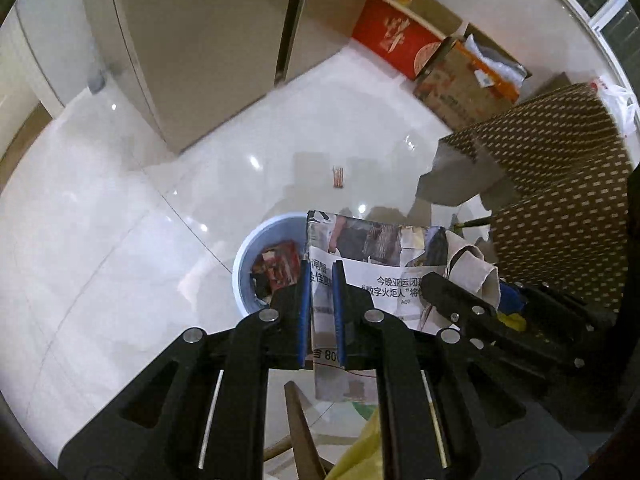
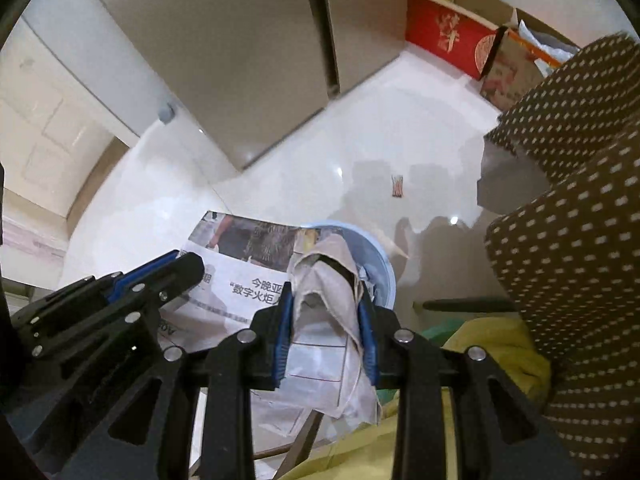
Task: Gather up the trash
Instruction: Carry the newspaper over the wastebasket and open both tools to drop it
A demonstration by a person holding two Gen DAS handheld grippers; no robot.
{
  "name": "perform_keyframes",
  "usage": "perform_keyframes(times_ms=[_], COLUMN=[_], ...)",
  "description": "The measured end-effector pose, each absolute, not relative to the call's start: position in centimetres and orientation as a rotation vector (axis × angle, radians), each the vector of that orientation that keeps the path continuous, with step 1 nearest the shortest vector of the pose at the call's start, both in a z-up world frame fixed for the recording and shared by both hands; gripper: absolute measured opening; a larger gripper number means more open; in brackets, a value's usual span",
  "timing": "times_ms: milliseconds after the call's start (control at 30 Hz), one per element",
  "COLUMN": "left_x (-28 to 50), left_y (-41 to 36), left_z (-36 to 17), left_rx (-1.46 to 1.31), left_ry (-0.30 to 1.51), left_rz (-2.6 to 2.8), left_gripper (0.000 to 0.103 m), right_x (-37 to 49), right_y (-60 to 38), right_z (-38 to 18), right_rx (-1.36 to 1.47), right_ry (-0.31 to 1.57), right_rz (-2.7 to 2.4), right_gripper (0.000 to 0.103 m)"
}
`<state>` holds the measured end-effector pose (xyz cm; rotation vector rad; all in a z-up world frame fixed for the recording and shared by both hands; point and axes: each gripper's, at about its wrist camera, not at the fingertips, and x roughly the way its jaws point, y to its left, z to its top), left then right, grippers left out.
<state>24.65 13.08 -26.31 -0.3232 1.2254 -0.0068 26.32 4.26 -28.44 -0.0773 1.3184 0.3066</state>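
A printed newspaper sheet (image 1: pixel 384 276) hangs stretched between both grippers, above the white floor. My left gripper (image 1: pixel 322 270) is shut on its left edge, the blue pads pinching the paper. My right gripper (image 2: pixel 325 300) is shut on the crumpled right end of the newspaper (image 2: pixel 240 272). Each gripper shows in the other's view: the right gripper (image 1: pixel 484 286) at right, the left gripper (image 2: pixel 180 266) at left. Below the paper stands a light blue bin (image 1: pixel 246 258) with red packaging inside; the sheet hides part of the bin (image 2: pixel 382 260).
A small striped wrapper (image 1: pixel 338 177) lies on the tiled floor beyond the bin. A brown dotted seat (image 1: pixel 560 184) rises at right. A tall beige cabinet (image 1: pixel 208 40), a red box (image 1: pixel 396 40) and a cardboard box (image 1: pixel 456 84) stand further back. Yellow material (image 2: pixel 500 344) lies near the bottom.
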Motion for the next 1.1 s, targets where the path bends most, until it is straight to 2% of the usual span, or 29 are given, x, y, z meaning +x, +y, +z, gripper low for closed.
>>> perform_keyframes(times_ms=[267,567,733,767,800,967,1033,1100], left_x=[26.3,27.2,27.8,27.8,27.8,27.8,27.8,27.8], left_y=[13.9,14.7,15.4,15.7,15.9,16.0,15.9,16.2], left_z=[-34.1,-39.8,-42.0,-42.2,-42.5,-43.9,-44.3,-44.6], left_rx=[-0.394,-0.459,-0.522,-0.552,-0.577,-0.614,-0.613,-0.614], left_ry=[1.359,1.38,1.349,1.334,1.335,1.376,1.38,1.374], left_rz=[0.032,0.006,0.055,0.057,0.048,0.031,0.035,0.053], left_gripper=[0.011,0.011,0.011,0.012,0.013,0.017,0.022,0.032], right_x=[27.1,28.3,29.0,29.2,29.3,29.4,29.4,29.7], right_y=[4.6,4.6,4.8,4.9,4.8,5.1,5.0,4.6], right_z=[-35.3,-40.0,-41.7,-42.2,-42.4,-42.8,-43.1,-43.4], right_rx=[-0.05,-0.085,-0.03,-0.003,0.001,-0.058,-0.055,-0.04], right_ry=[1.407,1.426,1.449,1.477,1.485,1.47,1.477,1.484], right_rz=[0.257,0.218,0.288,0.323,0.327,0.285,0.29,0.291], right_gripper=[0.03,0.031,0.042,0.057,0.061,0.063,0.063,0.066])
